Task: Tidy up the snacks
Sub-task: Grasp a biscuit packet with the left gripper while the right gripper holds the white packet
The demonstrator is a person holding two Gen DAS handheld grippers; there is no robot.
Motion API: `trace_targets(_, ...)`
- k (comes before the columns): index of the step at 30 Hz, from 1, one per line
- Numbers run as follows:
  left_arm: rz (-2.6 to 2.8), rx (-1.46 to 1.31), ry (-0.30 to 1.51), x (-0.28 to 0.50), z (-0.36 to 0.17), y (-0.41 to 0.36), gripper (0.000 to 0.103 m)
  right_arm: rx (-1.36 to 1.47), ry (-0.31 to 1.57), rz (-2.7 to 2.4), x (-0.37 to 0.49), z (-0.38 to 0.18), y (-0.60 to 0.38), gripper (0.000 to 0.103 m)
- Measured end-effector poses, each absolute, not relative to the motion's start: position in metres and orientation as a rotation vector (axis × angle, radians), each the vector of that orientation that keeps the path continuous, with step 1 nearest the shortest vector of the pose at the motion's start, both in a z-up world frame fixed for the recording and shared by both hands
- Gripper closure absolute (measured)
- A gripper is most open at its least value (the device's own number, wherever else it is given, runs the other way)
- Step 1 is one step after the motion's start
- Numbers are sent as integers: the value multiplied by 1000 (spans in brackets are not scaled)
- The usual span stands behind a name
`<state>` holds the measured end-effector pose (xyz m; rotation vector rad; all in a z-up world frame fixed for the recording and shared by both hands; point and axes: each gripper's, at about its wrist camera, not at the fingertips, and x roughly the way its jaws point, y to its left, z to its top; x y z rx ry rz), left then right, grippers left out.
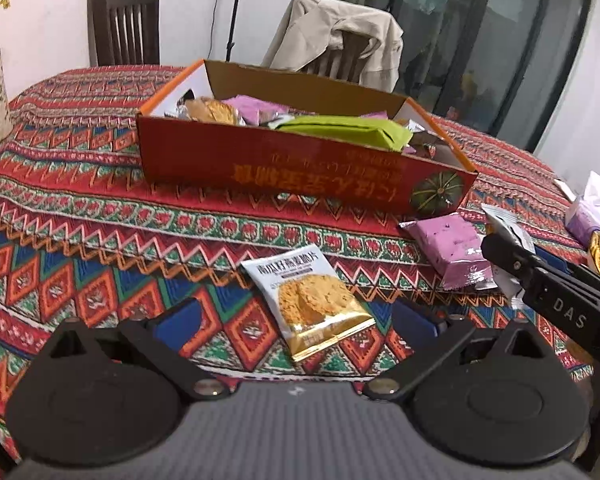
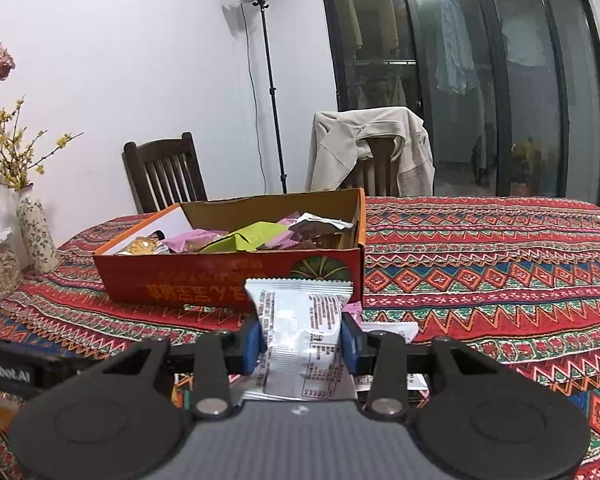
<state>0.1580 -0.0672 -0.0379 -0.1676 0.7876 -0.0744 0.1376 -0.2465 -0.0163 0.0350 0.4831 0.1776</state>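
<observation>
A red cardboard box [image 1: 300, 168] with several snack packets stands on the patterned tablecloth; it also shows in the right wrist view [image 2: 228, 276]. My left gripper [image 1: 296, 320] is open, its blue pads either side of a white-and-gold biscuit packet [image 1: 312, 300] lying on the cloth. A purple packet [image 1: 456, 252] lies to its right, near the box corner. My right gripper [image 2: 302, 344] is shut on a white snack packet [image 2: 300, 328], held above the table in front of the box; it shows at the right of the left wrist view [image 1: 500, 240].
A floral vase [image 2: 36, 232] with yellow twigs and a jar [image 2: 0, 276] stand at the left. A tissue pack [image 1: 596, 208] lies at the right edge. Two chairs [image 2: 164, 172], one with a beige jacket [image 2: 372, 148], stand behind the table, with a lamp stand [image 2: 272, 92].
</observation>
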Motion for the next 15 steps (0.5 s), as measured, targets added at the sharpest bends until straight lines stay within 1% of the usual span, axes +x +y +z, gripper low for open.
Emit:
trace_targets(8, 3, -114, 810, 174, -48, -98, 0, 33, 497, 148, 134, -19, -250, 64)
trace_targets(11, 46, -89, 852, 180, -60, -104, 0, 38, 502, 153, 134, -20, -251, 64)
trace_targets(15, 96, -49, 825, 178, -64, -107, 0, 44, 493, 165, 131, -19, -252, 64)
